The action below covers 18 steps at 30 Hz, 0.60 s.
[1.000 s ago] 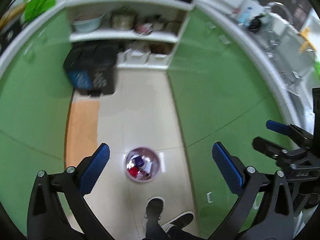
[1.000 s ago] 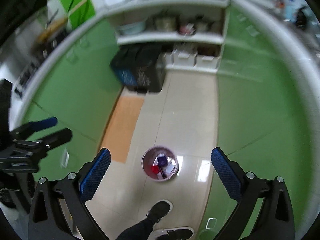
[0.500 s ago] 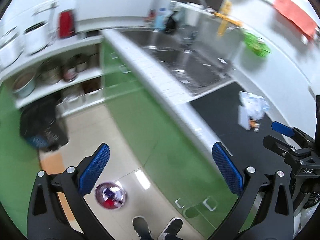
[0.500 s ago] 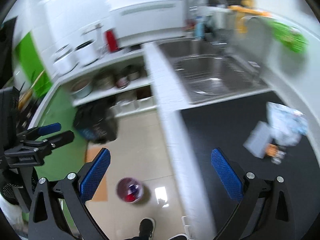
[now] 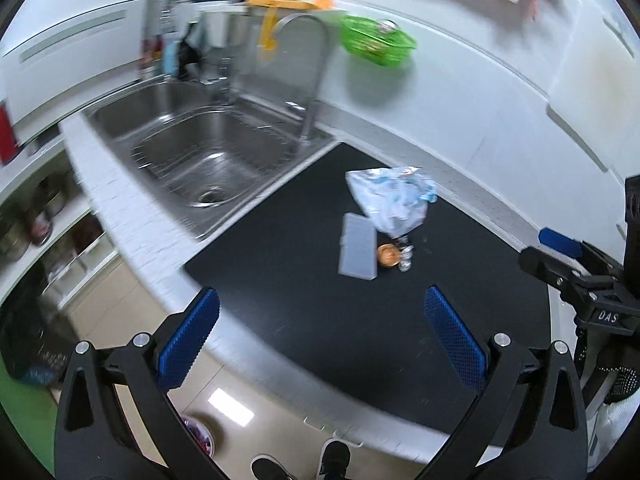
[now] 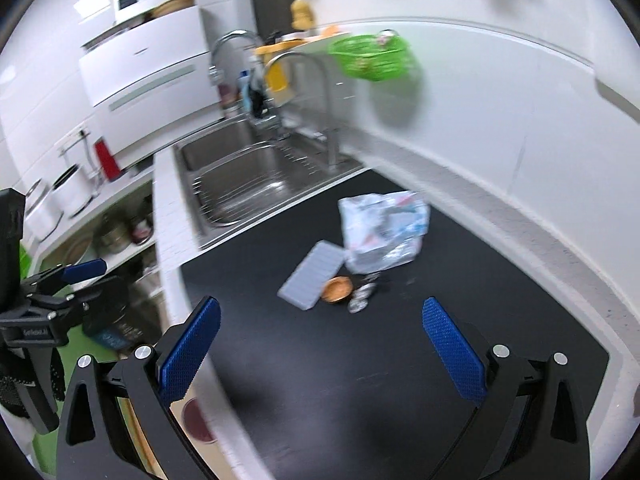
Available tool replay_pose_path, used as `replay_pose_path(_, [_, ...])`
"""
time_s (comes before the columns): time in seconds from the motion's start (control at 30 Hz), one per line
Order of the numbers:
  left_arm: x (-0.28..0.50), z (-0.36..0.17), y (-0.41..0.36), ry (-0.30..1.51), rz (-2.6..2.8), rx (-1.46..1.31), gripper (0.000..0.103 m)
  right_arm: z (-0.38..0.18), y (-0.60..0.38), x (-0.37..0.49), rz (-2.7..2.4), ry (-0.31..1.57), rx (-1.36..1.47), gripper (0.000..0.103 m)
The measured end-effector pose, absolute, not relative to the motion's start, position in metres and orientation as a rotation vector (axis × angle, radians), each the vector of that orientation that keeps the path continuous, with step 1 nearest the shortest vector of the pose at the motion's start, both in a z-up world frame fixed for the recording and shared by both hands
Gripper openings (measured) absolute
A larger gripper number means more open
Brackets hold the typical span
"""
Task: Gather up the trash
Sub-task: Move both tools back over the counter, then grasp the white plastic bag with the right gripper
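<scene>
Trash lies on the black counter mat (image 5: 304, 304) (image 6: 400, 360): a crumpled clear plastic bag (image 5: 394, 200) (image 6: 382, 228), a flat grey ribbed tray (image 5: 357, 251) (image 6: 313, 274), a small orange cap-like piece (image 5: 388, 255) (image 6: 338, 289) and some silvery foil bits (image 6: 362, 297). My left gripper (image 5: 320, 336) is open and empty, hovering over the mat's near edge. My right gripper (image 6: 320, 344) is open and empty too, short of the trash. A small round bin (image 5: 198, 436) (image 6: 198, 420) with trash in it stands on the floor below.
A steel double sink (image 5: 200, 160) (image 6: 240, 184) with tall taps lies left of the mat. A green basket (image 5: 376, 42) (image 6: 374, 58) hangs on the white wall. Open shelves (image 6: 108, 232) with pots sit at left. A person's shoes (image 5: 300, 462) show on the tiled floor.
Both grippers have swung up from the floor bin to the counter. The mat and the trash on it now fill the middle of both views. Both stay open.
</scene>
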<state>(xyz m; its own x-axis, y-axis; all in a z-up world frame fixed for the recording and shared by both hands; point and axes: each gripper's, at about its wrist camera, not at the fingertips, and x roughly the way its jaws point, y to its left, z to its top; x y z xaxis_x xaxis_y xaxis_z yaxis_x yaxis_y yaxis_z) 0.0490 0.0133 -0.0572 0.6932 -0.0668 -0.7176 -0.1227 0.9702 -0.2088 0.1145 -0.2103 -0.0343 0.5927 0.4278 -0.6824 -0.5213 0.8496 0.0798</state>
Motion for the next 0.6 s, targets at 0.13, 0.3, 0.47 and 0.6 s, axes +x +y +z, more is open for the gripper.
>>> replay_pose_path(0.13, [0.084,-0.063,-0.005,0.83,0.005,-0.229,0.1,-0.037,-0.222,0.145,0.531,0.764,-0.132,0.097])
replay_pose_path(0.3, [0.122,-0.073,-0.021,0.86,0.001,-0.214,0.1,-0.051,-0.225,0.196,0.523,0.796,-0.151,0.097])
replay_pose_path(0.47, [0.147,-0.088,-0.025,0.89,0.017,-0.22,0.1,-0.073,-0.22,0.245,0.521,0.828,-0.182,0.097])
replay_pose_path(0.6, [0.161,-0.098,-0.027,0.908,0.037,-0.23,0.1,-0.094,-0.214,0.285,0.522,0.861,-0.189,0.097])
